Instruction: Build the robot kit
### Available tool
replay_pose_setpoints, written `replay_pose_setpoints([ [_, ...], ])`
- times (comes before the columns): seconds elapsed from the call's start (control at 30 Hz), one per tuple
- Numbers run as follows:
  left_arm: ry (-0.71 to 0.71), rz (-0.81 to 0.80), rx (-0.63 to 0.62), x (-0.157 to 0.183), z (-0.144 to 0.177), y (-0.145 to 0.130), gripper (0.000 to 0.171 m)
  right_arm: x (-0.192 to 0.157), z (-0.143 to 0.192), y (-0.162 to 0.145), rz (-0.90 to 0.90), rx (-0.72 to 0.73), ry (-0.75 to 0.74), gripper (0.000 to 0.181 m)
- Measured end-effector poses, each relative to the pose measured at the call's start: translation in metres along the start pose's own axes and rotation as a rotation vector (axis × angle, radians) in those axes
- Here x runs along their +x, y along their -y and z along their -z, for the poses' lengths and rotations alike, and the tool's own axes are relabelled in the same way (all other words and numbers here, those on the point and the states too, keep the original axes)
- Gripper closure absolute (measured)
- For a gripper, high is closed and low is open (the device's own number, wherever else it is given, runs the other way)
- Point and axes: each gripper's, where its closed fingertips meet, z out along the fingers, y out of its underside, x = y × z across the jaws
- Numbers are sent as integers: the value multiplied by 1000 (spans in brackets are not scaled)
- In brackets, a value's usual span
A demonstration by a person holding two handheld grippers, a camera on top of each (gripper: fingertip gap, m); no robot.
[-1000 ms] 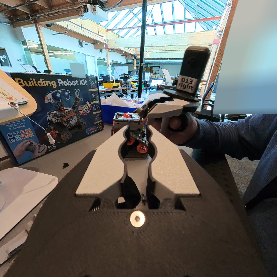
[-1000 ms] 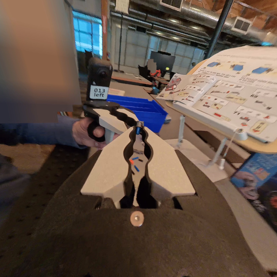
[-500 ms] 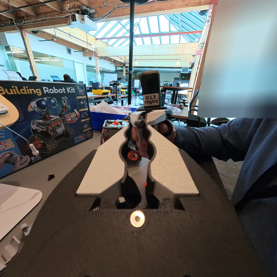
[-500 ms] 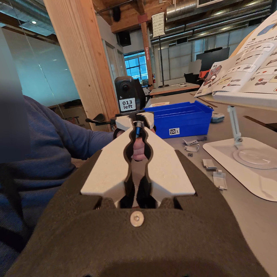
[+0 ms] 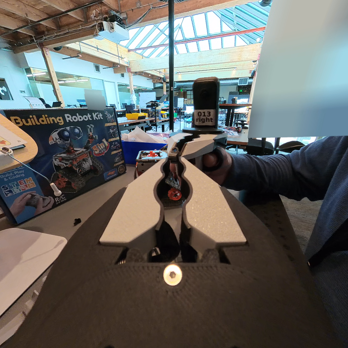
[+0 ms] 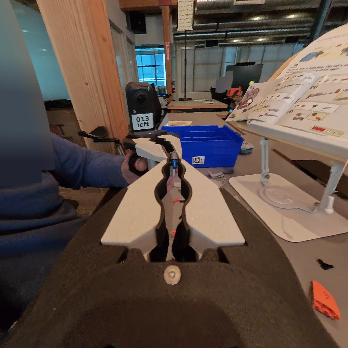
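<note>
Right gripper: jaws nearly together, pinching a small blue pin by its blue barrel; grey cap up at 12 o'clock, pale shaft down at 6.

Left gripper: tips meet the right gripper's tips head-on, narrow gap between jaws. Cannot tell whether it also bears on the pin.

Both are held above the desk.

Surroundings:
- blue bin at 1 o'clock of the pin in the right wrist view
- open booklet on a white stand at 3 o'clock
- in the left wrist view, a tracked model just behind the tips and a kit box at 9 o'clock

Handling (judgement): the pin is light, rigid, smooth plastic and easily twisted out of a tip pinch. Hold across the barrel, leaving the shaft free.
</note>
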Motion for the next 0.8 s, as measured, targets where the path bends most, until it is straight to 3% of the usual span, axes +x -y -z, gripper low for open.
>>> replay_pose_setpoints([
  [0.47, 64, -27, 4, -7, 2, 4, 166, 6, -3, 5, 336, -93, -265, 174],
  [0.8, 118, 30, 3, -18, 1, 2, 166, 21, 5, 5, 694, -256, -486, 159],
])
